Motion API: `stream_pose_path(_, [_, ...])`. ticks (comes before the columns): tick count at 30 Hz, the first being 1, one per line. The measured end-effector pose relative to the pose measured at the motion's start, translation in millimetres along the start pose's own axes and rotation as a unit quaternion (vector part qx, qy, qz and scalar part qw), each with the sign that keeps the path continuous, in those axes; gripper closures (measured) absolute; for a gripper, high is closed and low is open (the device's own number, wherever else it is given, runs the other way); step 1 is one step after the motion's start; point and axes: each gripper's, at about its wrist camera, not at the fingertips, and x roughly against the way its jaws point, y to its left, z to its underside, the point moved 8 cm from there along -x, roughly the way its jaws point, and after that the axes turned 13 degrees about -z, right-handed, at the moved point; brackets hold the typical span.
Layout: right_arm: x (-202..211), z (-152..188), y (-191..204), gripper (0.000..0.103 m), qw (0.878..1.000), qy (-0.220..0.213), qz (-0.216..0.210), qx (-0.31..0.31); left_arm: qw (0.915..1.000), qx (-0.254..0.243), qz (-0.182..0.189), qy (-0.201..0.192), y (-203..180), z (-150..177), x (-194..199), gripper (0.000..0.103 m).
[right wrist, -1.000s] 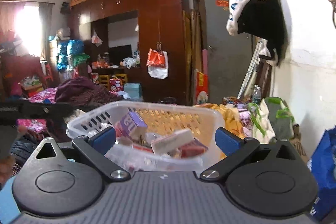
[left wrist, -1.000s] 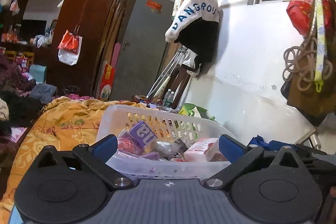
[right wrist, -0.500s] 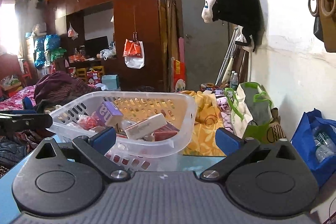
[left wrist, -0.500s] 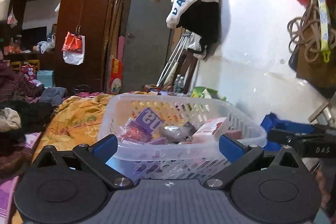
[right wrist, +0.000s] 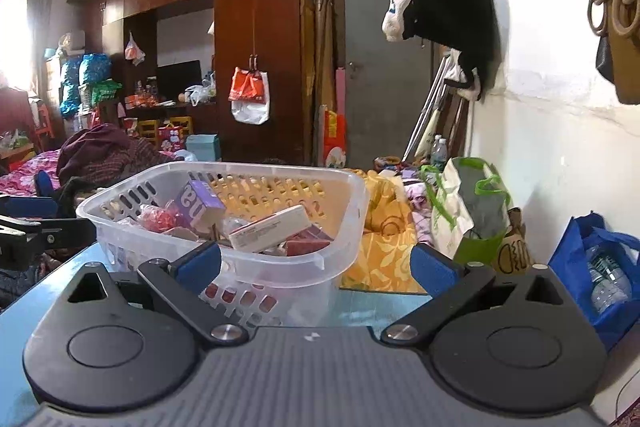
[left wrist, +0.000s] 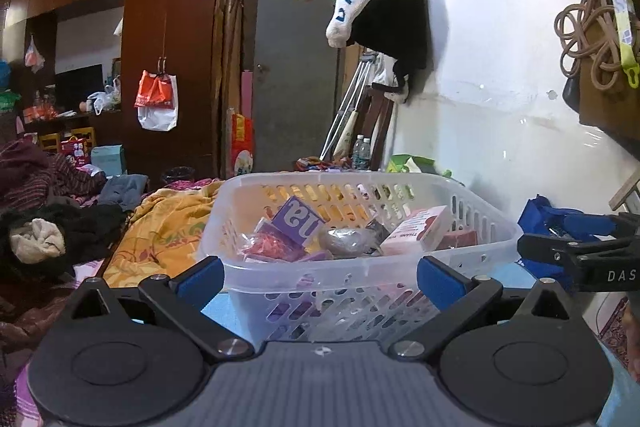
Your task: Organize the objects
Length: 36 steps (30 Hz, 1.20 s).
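Hovering low at the near side of the basket (left wrist: 360, 267), the left gripper (left wrist: 320, 277) has its jaws spread wide and holds nothing; the right gripper (right wrist: 316, 267) is likewise spread and empty, aimed past the basket's right corner. Both look level with the rim, probably so the person can line up before reaching in. The basket sits on a blue table (right wrist: 376, 303), just ahead of both tools. It is translucent white plastic with slotted walls, loosely heaped: a purple box (left wrist: 298, 219) stands tilted, a pink-and-white carton (left wrist: 418, 231) leans across the right side, and crinkled red packets (left wrist: 264, 245) lie at the left.
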Motion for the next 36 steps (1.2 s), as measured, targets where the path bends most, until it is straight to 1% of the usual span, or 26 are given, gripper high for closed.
stream_pose_path(18, [0, 4, -1, 0.000, 1.000, 0.017, 0.004, -0.010, 0.9999, -0.007, 0.003, 0.014, -6, -1, 1, 0.000])
stream_pose_path(30, [0, 2, -1, 0.000, 1.000, 0.011, 0.007, -0.012, 0.9997, -0.003, 0.006, 0.023, -11, -2, -2, 0.000])
stream_pose_path(36, [-2, 0, -2, 0.000, 1.000, 0.017, 0.009, -0.011, 0.9997, -0.003, 0.008, 0.025, -13, -4, -2, 0.000])
